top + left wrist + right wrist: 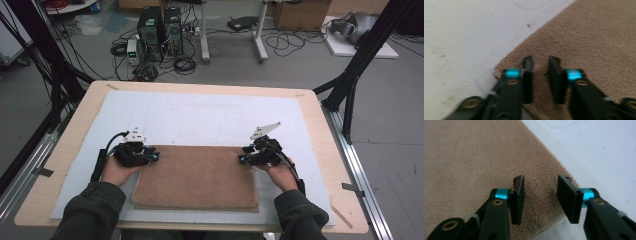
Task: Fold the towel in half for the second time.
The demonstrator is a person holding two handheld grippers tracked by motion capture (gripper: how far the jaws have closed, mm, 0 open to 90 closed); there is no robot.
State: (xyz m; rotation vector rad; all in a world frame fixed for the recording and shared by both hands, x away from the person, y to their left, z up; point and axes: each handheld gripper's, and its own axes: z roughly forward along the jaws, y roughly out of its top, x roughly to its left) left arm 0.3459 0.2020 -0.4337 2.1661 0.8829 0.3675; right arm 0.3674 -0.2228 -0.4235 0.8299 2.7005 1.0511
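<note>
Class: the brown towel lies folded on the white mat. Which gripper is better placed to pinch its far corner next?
Left gripper, by a little: its open jaws straddle the towel corner with a narrower gap. The right gripper also straddles its corner, but gapes wider.

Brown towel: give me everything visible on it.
The towel is tan-brown terry with a short looped pile, folded into a flat rectangle; a lower layer shows along its near edge. It lies on the white mat, long side across the table. The left gripper is at its far left corner, the right gripper at its far right corner, each with open jaws over the cloth. Whether the jaws touch the pile cannot be told.
</note>
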